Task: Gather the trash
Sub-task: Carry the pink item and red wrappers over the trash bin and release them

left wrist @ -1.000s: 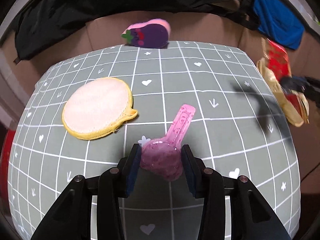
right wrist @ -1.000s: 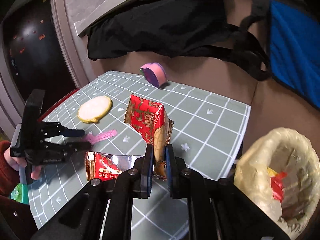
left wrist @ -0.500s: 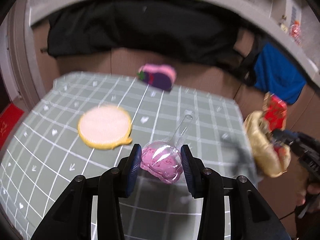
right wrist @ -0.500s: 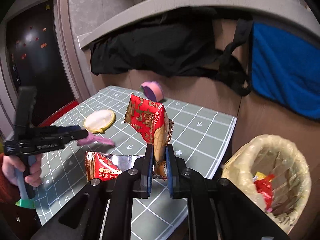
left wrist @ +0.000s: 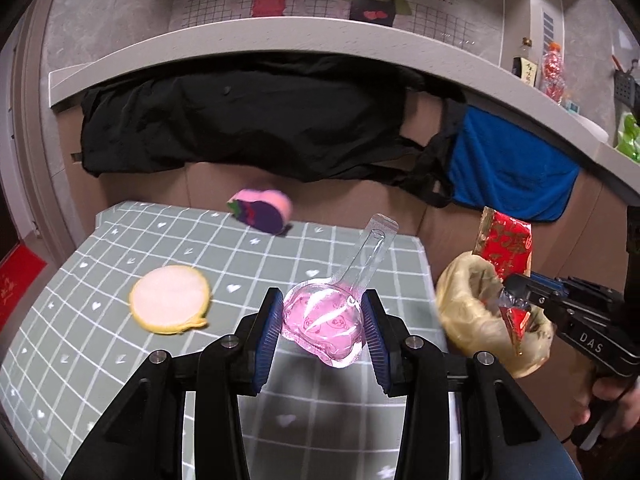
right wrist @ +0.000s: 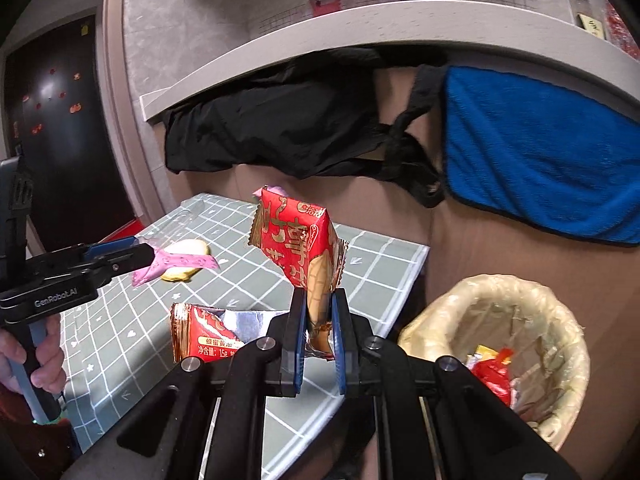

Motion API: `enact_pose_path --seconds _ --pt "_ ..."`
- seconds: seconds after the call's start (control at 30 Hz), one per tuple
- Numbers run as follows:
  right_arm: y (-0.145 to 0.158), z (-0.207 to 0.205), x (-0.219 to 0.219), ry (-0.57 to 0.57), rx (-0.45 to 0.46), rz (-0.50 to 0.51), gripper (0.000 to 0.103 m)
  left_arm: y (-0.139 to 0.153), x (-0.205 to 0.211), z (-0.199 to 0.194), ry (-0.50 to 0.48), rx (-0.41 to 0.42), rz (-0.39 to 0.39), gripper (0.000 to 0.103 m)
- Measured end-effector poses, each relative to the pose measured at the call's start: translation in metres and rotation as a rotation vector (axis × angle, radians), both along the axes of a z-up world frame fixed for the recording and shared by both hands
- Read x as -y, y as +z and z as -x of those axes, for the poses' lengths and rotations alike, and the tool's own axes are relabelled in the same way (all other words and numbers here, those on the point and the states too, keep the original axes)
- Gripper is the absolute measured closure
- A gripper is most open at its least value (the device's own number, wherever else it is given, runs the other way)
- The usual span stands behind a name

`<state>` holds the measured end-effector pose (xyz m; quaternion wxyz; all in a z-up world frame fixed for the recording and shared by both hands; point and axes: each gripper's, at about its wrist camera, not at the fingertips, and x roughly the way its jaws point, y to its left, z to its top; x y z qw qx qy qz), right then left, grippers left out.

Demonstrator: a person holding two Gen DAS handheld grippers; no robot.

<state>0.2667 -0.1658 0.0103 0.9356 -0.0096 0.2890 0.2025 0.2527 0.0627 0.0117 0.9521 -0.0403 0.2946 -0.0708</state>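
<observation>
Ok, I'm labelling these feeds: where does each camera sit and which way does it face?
Left wrist: on the left gripper, facing over the checked table, clamping a pink packet.
Right wrist: on the right gripper, facing the bin, clamping a red wrapper; a hand shows.
Shared: table, bin, both grippers.

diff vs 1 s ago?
The left gripper has lifted the pink spoon packet off the checked tablecloth. The right gripper has carried the red snack wrapper toward the lined trash bin. Both grips unchanged; round yellow pad, second wrapper unmoved.
</observation>
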Motion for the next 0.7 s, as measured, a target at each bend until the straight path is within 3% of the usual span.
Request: enact_pose_path --seconds 0.17,0.47,0.7 --pt "0.008 0.008 0.034 -0.062 0.029 0.006 0.092 0.0 0.035 -0.004 -0.058 0.004 0.066 0.062" --pt "0.018 0.025 0.109 -0.225 0.056 0.015 0.091 0.011 0.121 -0.014 -0.187 0.049 0.066 0.062" --pt "0.016 0.031 0.153 -0.305 0.052 -0.026 0.09 0.002 0.172 -0.025 -0.25 0.059 0.047 0.062"
